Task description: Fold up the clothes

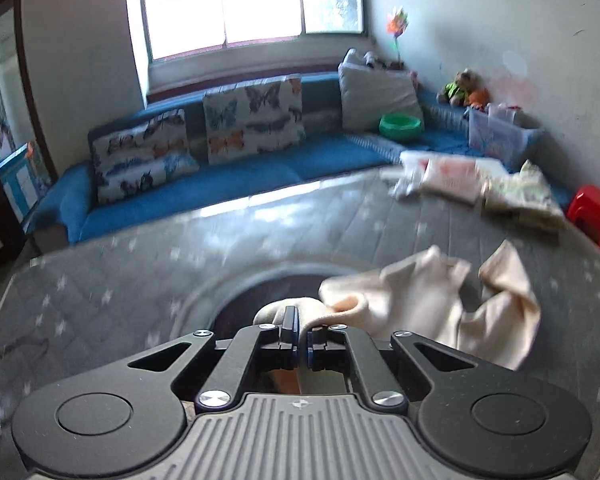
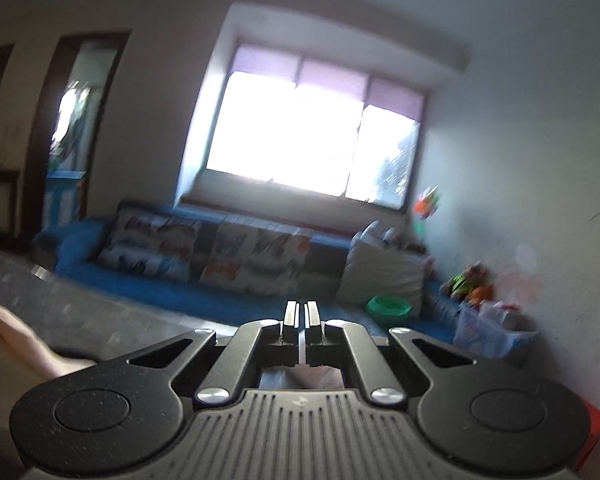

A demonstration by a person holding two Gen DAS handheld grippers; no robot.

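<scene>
A cream garment [image 1: 452, 304] hangs crumpled above the grey quilted table [image 1: 140, 280]. My left gripper [image 1: 302, 326] is shut on an edge of it, and the cloth trails off to the right. In the right wrist view my right gripper [image 2: 301, 314] is shut, raised and pointing at the window. A thin pale strip of cloth shows between its fingers, and pinkish cloth [image 2: 320, 376] lies under the jaws. A pale piece of the garment [image 2: 28, 344] shows at the lower left.
A pile of folded clothes [image 1: 480, 184] lies at the table's far right. Behind it stands a blue sofa [image 1: 260, 160] with cushions, a green bowl [image 1: 400, 124] and a plastic box [image 1: 500, 136]. A red stool [image 1: 596, 216] stands at right.
</scene>
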